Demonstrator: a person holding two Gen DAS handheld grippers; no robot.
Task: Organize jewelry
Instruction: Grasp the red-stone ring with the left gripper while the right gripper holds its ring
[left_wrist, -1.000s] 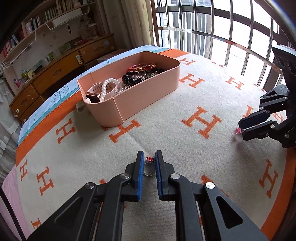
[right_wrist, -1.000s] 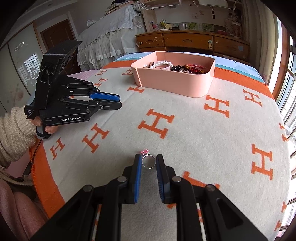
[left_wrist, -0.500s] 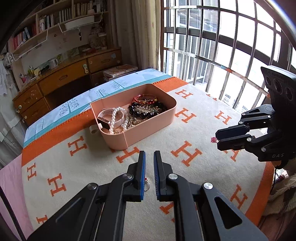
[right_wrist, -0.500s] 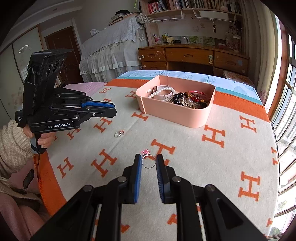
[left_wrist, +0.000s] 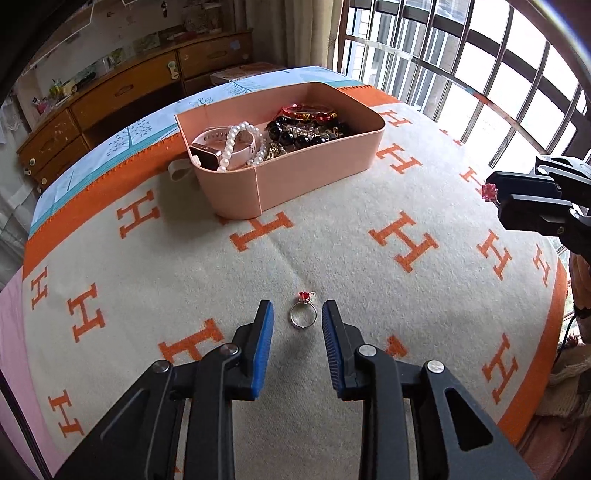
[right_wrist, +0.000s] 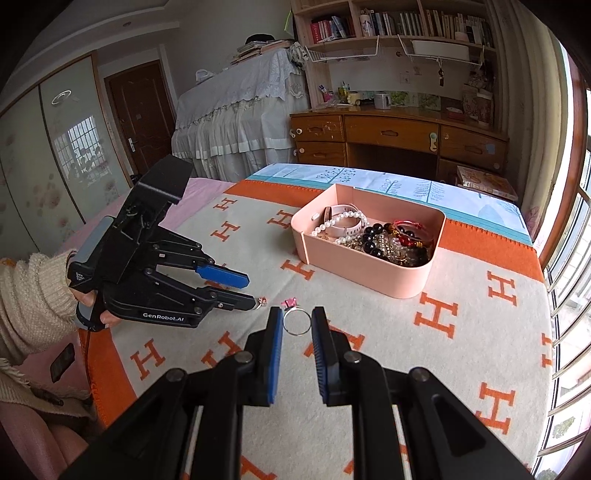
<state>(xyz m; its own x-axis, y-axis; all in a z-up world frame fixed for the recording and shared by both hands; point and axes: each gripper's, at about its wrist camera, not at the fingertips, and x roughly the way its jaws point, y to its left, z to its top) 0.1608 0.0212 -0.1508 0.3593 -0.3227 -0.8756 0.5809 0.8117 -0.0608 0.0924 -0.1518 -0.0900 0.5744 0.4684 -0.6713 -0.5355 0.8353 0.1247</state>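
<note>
Jaws: left gripper (left_wrist: 297, 323) wide, red-stone ring (left_wrist: 303, 316) on blanket (left_wrist: 332, 258) between; right gripper (right_wrist: 297, 325) pinching pink-stone ring (right_wrist: 296, 320). Pink box (left_wrist: 303, 173) at 12 o'clock.

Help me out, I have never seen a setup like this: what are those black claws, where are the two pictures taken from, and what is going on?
Each claw is a hand-held two-finger gripper, one in each of a person's hands, with a camera looking along its fingers. One picture comes from the left gripper, the other from the right gripper. The left gripper is open above a red-stone ring that lies on the orange-patterned blanket. The right gripper pinches a pink-stone ring between its blue pads. Farther back on the blanket stands a pink box with bead bracelets, a pearl strand and a watch inside.
</note>
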